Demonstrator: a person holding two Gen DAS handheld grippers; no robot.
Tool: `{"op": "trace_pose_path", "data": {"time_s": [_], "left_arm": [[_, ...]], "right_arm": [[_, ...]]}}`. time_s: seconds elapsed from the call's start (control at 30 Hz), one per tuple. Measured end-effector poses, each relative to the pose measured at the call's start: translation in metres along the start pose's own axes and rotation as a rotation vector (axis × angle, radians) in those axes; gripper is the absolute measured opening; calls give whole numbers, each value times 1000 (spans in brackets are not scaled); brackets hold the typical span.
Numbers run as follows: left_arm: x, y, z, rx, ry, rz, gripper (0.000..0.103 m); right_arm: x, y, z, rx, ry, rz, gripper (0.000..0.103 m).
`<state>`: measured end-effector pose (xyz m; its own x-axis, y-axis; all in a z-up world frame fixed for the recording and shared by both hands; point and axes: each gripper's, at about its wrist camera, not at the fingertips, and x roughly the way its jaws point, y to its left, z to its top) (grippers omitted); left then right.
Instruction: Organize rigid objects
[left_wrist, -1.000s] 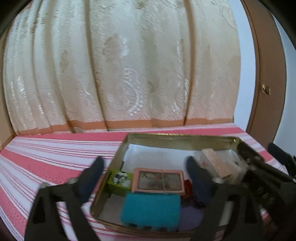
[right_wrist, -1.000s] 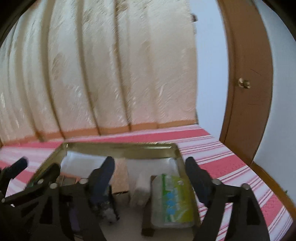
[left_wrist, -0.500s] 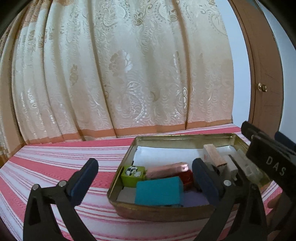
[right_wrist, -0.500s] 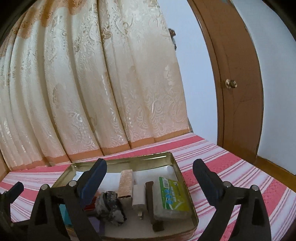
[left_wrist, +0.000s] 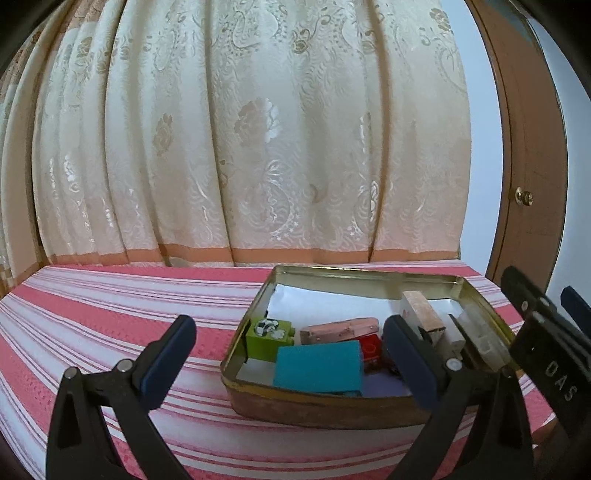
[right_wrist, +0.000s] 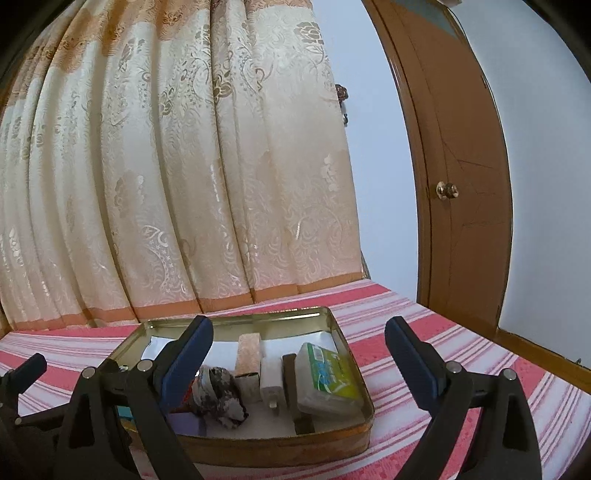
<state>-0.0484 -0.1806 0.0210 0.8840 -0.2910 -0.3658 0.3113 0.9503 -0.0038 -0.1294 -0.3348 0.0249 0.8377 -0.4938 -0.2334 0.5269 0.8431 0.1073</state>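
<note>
A shallow gold tin (left_wrist: 332, 406) (right_wrist: 280, 448) rests on a pink striped cloth. It holds a green block (left_wrist: 267, 334), a teal box (left_wrist: 317, 365), a pink case (left_wrist: 338, 328), a small red item (left_wrist: 371, 349), a tan-topped box (right_wrist: 248, 350), a white charger (right_wrist: 271, 376), a dark bar (right_wrist: 295, 387), a green-labelled clear pack (right_wrist: 325, 373) and a mottled grey lump (right_wrist: 221, 391). My left gripper (left_wrist: 290, 347) hovers open just short of the tin's near left side. My right gripper (right_wrist: 299, 332) is open before its near right side, gripping nothing.
The striped cloth (left_wrist: 110, 314) stretches left of the tin and ends at an edge on the right (right_wrist: 517, 369). A cream curtain (left_wrist: 258, 147) hangs right behind the surface. A brown door with a knob (right_wrist: 447, 190) stands at the right.
Both grippers have drawn back from over the tin, which now lies farther ahead of them. The right jaws stand a little wider than a second ago.
</note>
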Motion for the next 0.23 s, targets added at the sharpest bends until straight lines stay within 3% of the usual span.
{"op": "trace_pose_path", "data": {"time_s": [0.23], "left_arm": [[-10,-10,-2,50,-51,-24,103]], "right_arm": [[-3,1,-1,-5,-14,-6,96]]}}
